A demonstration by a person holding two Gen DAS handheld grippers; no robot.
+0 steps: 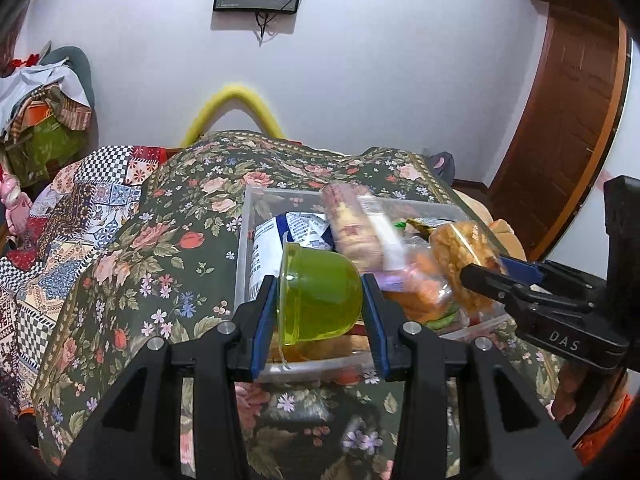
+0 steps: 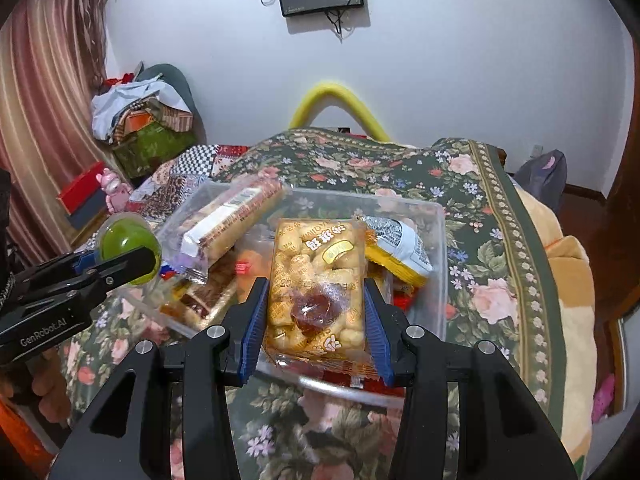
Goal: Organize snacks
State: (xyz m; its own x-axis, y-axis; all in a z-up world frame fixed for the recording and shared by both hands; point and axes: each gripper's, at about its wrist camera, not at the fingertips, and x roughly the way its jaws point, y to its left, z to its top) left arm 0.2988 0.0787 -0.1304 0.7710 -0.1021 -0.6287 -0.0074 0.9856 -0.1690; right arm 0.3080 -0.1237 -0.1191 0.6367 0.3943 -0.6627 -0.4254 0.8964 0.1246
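My left gripper (image 1: 320, 300) is clamped on a green jelly cup (image 1: 316, 296), blue pads pressed to both sides, cup tipped on its side with the lid end facing left. It hangs over the near left corner of the clear plastic bin (image 1: 244, 216). My right gripper (image 2: 316, 316) is clamped on a clear pack of puffed yellow snacks (image 2: 316, 284) (a brown jelly-like piece sits against its front), held over the bin's near edge (image 2: 436, 240).

From the right wrist view the left gripper (image 2: 120, 256) shows at the left edge with the jelly cup (image 2: 128, 240) between its fingers. From the left wrist view the right gripper (image 1: 504, 276) comes in from the right, gripping the snack pack (image 1: 460, 256).

Inside the bin: a long biscuit pack (image 2: 232, 216) leaning up at the back left, a white-and-blue pouch (image 1: 288, 232), a silver-and-yellow packet (image 2: 400, 248), and orange-wrapped items underneath (too blurred to tell). The bin sits on a flowered bedspread (image 1: 192, 208) on the bed, beside a patchwork quilt (image 1: 80, 216).
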